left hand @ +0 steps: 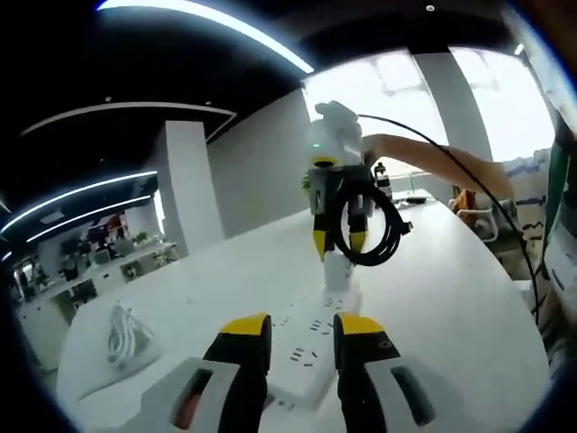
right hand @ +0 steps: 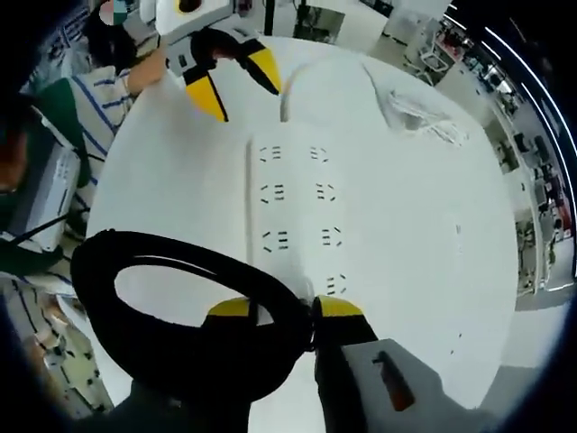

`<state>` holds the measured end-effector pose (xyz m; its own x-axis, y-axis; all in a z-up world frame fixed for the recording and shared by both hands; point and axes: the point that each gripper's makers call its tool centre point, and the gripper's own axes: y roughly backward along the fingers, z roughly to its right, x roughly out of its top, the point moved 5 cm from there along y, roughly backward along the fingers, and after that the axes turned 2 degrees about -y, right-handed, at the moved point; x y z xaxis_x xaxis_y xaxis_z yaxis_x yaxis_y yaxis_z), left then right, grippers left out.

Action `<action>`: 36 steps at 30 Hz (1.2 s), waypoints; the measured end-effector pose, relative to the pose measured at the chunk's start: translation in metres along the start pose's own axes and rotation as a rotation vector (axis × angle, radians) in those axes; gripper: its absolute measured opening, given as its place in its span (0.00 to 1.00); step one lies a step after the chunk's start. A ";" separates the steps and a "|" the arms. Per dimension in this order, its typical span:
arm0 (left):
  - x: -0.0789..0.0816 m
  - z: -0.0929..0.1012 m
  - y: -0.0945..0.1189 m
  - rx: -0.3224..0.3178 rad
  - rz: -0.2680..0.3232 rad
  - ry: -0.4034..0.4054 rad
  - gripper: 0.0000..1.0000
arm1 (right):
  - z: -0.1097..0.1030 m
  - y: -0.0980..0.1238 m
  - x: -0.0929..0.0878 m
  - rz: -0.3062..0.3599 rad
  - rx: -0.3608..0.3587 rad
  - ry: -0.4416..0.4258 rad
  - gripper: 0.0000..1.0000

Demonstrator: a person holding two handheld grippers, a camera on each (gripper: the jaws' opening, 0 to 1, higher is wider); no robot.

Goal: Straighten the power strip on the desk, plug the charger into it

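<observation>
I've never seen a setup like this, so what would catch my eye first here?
Probably the black cable coil pinched in the right gripper, hanging just over the white power strip on the white desk. The left gripper frames the strip's near end with yellow-tipped jaws apart. A bagged white cable lies off to one side.

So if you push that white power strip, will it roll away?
Probably not: the power strip looks long, flat and stiff, lying flush on the desk. It would likely slide or swivel. Its smooth casing may slip on that glossy top.
</observation>
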<state>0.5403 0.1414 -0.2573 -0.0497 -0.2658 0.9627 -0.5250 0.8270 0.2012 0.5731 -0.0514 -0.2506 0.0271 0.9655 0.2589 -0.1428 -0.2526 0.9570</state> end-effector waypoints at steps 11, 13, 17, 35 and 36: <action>-0.006 0.002 -0.004 -0.006 -0.024 -0.003 0.27 | 0.012 0.001 0.002 -0.060 0.022 -0.034 0.22; -0.006 0.002 -0.004 -0.005 -0.029 -0.008 0.27 | 0.010 0.001 -0.001 -0.035 0.026 -0.041 0.22; -0.008 0.003 -0.005 -0.011 -0.033 -0.008 0.27 | 0.007 0.001 -0.005 0.016 0.033 -0.045 0.22; -0.009 0.011 -0.009 -0.010 -0.069 -0.074 0.27 | 0.002 -0.004 -0.005 -0.017 0.019 -0.060 0.22; -0.009 0.011 -0.009 -0.010 -0.069 -0.074 0.27 | 0.002 -0.004 -0.006 -0.002 0.018 -0.059 0.22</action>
<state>0.5356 0.1313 -0.2700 -0.0768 -0.3578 0.9306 -0.5208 0.8104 0.2686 0.5753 -0.0562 -0.2558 0.0856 0.9607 0.2639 -0.1245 -0.2525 0.9595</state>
